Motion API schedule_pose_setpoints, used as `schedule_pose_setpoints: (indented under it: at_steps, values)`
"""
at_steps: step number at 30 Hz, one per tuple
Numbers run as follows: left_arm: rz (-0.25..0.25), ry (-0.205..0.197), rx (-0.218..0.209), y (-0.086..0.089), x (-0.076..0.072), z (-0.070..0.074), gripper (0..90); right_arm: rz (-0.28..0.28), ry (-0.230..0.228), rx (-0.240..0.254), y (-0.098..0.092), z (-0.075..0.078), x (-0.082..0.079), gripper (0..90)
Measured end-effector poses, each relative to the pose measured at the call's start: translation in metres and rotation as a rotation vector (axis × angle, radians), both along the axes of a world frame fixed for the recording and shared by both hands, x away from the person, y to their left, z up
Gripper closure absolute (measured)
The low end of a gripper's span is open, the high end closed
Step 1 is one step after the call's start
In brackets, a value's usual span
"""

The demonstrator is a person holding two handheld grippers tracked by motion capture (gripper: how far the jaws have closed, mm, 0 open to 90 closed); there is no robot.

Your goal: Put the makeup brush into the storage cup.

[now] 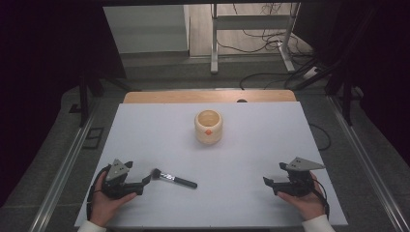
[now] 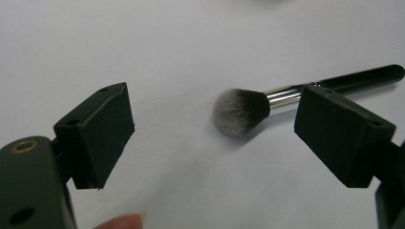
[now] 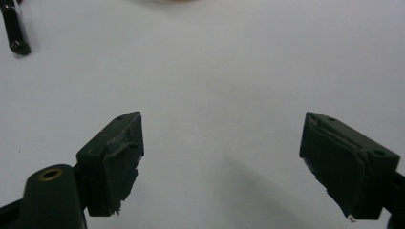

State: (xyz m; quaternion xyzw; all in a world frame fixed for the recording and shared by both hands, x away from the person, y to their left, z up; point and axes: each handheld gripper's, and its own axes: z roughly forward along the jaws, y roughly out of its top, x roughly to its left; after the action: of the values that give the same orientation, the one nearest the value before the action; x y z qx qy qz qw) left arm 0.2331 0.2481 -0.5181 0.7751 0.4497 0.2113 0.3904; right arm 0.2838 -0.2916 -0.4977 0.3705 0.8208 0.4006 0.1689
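- I take the makeup brush (image 1: 175,179) as my landmark: it lies flat on the white table (image 1: 251,159), grey bristle head toward my left gripper, black handle running away from it.
- My left gripper (image 1: 145,182) sits just beside the brush's bristle end, jaws spread wide with nothing clamped between them.
- In the left gripper view, the bristle tuft (image 2: 239,110) lies ahead of the gap between the two jaws, and the silver ferrule (image 2: 282,98) passes behind the right-hand jaw; I see no pad pressing on it.
- A fingertip (image 2: 122,222) shows at the bottom edge of that view.
- My right gripper (image 1: 269,184) is well apart from the brush, off past its handle end, also wide open and holding nothing.
- In the right gripper view, the handle tip (image 3: 15,33) shows far off in the upper left corner.
- A wooden cup (image 1: 208,126) stands upright beyond the brush, farther up the table; the small orange spot (image 1: 208,131) on its side may be a mark or a hole, I can't tell.
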Motion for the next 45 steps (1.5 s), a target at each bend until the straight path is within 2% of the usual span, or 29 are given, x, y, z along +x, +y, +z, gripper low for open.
schedule_pose_setpoints:
  at_steps: [16, 19, 23, 33, 45]
  values:
    - [-0.014, -0.005, 0.005, -0.003, -0.001, -0.001, 12.5, -0.005, -0.008, -0.009, 0.000, -0.001, -0.001, 17.2]
    - [-0.021, -0.009, 0.005, -0.005, -0.001, -0.001, 10.7, -0.009, -0.036, -0.012, 0.001, 0.001, -0.002, 18.6]
    - [-0.018, -0.004, 0.011, -0.006, 0.000, -0.001, 9.2, -0.004, -0.024, -0.003, 0.000, 0.000, -0.001, 18.5]
    - [-0.023, 0.017, 0.010, -0.009, 0.000, 0.006, 8.0, 0.011, -0.023, -0.006, -0.001, 0.000, -0.002, 18.2]
    - [-0.064, -0.008, 0.042, -0.006, 0.002, 0.016, 9.6, -0.004, -0.021, -0.017, 0.000, -0.001, -0.003, 18.0]
